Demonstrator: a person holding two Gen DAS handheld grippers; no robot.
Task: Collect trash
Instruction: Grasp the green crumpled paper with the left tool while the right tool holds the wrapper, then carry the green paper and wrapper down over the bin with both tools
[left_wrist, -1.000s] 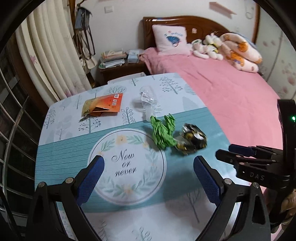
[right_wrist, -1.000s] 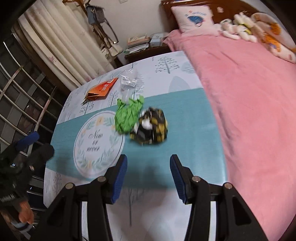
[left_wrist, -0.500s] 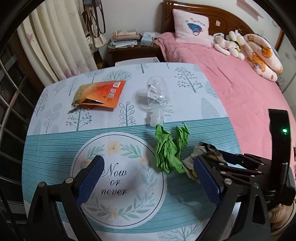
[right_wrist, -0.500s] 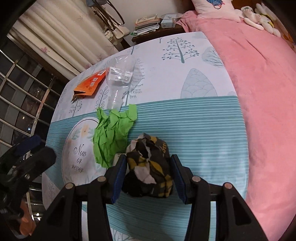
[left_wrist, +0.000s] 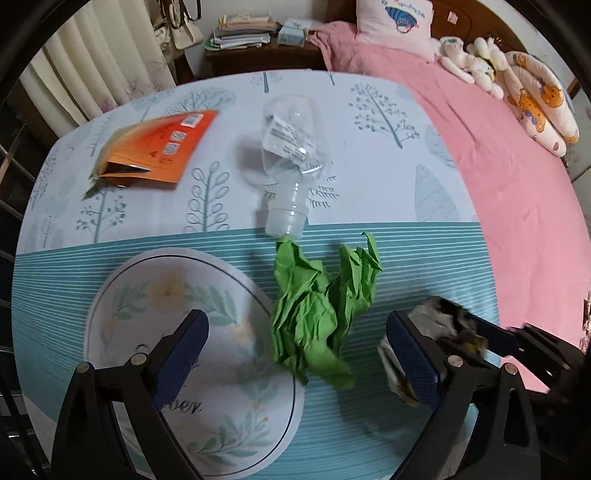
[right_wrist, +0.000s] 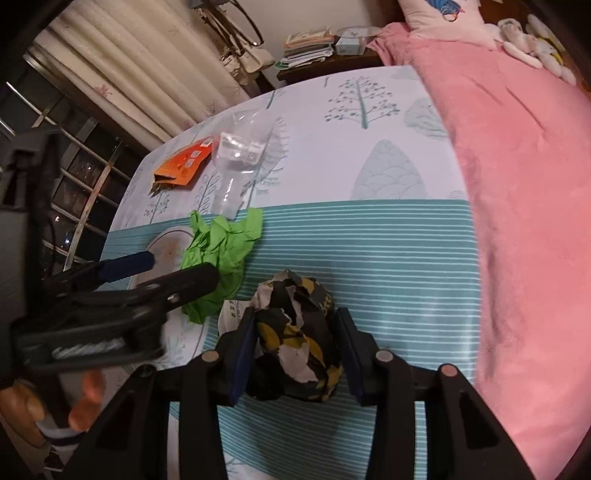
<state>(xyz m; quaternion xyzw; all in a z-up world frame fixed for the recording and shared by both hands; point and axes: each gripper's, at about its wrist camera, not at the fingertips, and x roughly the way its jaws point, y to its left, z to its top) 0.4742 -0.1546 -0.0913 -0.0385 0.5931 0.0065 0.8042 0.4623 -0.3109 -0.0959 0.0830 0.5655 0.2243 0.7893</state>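
A crumpled black, yellow and white wrapper (right_wrist: 295, 339) sits between my right gripper's (right_wrist: 295, 354) blue pads, which close on both its sides; it also shows in the left wrist view (left_wrist: 439, 325). A crumpled green paper (left_wrist: 317, 310) lies on the tablecloth between my left gripper's fingers; my left gripper (left_wrist: 295, 354) is wide open around its near end. The green paper also shows in the right wrist view (right_wrist: 221, 254). A clear plastic bottle (left_wrist: 291, 158) lies on its side beyond it. An orange packet (left_wrist: 155, 147) lies at the far left.
The table (left_wrist: 369, 118) has a tree-print and teal striped cloth with a round "Now or never" emblem (left_wrist: 192, 354). A pink bed (left_wrist: 517, 166) borders the table's right edge. A nightstand with books (left_wrist: 251, 37) and curtains (left_wrist: 92, 66) stand behind.
Both grippers have moved forward and down over the table. My right gripper has closed around the black and yellow wrapper. My left gripper now straddles the green paper.
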